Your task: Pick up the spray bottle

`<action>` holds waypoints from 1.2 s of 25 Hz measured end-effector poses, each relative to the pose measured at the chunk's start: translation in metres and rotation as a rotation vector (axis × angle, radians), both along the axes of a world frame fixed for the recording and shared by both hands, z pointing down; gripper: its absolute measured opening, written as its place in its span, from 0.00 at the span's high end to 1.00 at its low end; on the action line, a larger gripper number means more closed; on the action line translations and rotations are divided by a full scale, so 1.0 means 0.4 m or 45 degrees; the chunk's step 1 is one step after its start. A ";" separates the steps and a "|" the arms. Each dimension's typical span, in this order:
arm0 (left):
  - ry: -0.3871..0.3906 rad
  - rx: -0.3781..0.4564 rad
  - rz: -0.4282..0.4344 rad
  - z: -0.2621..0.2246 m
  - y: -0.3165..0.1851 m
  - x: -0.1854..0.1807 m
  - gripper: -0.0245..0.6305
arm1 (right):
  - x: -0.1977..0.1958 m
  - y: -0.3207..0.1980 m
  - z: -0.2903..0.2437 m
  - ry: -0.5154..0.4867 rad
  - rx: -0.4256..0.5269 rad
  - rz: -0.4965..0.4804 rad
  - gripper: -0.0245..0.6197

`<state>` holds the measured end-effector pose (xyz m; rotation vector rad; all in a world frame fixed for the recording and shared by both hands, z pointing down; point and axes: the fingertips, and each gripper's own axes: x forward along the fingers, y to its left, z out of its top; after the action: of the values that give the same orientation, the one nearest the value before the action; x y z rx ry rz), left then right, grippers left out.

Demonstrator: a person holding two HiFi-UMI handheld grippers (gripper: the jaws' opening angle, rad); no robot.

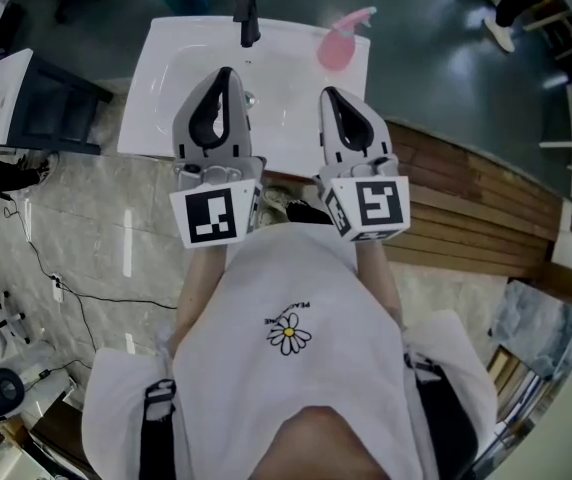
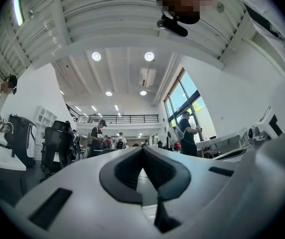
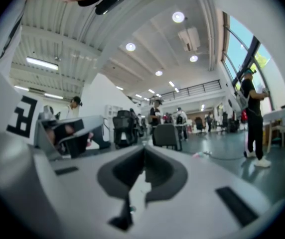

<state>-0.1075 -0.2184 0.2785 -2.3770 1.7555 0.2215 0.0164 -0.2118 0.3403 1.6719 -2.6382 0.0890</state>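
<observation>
In the head view a pink spray bottle [image 1: 341, 40] stands on the far right corner of a white washbasin [image 1: 166, 78]. My left gripper [image 1: 226, 72] hovers over the basin's middle, shut and empty, well left of the bottle and nearer to me. Beside it, my right gripper [image 1: 328, 94] is also shut with nothing in it, and its tip is a short way in front of the bottle. Both point roughly level across the room. The left gripper view shows the left gripper [image 2: 142, 149] with tips meeting; the right gripper [image 3: 143, 148] looks the same in the right gripper view. Neither gripper view shows the bottle.
A black faucet [image 1: 248, 18] rises at the basin's back edge. A slatted wooden platform [image 1: 476, 218] lies to the right. Cables [image 1: 56, 278] run over the tiled floor at the left. Several people [image 2: 98, 133] and chairs [image 3: 166, 134] fill the hall beyond.
</observation>
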 end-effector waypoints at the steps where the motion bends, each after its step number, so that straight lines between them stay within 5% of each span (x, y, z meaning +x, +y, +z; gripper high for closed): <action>1: -0.002 0.003 -0.002 -0.001 0.001 0.001 0.93 | 0.002 0.000 -0.001 -0.001 0.003 -0.001 0.92; 10: -0.001 0.029 -0.030 -0.017 -0.010 -0.002 0.93 | 0.015 -0.052 -0.009 0.015 -0.010 -0.011 0.91; 12: -0.003 0.028 -0.032 -0.017 -0.013 -0.004 0.93 | 0.019 -0.079 -0.004 0.031 -0.029 -0.011 0.79; 18: -0.037 0.011 -0.040 -0.007 -0.026 -0.011 0.93 | 0.063 -0.198 0.051 0.027 -0.114 0.053 0.66; 30: -0.055 0.004 -0.139 0.003 -0.055 -0.098 0.93 | 0.175 -0.408 0.246 0.058 -0.340 0.209 0.59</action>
<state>-0.1469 -0.2404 0.2798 -2.2575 1.8570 0.1561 0.0863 -0.3748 0.4386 1.7685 -2.3288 0.3817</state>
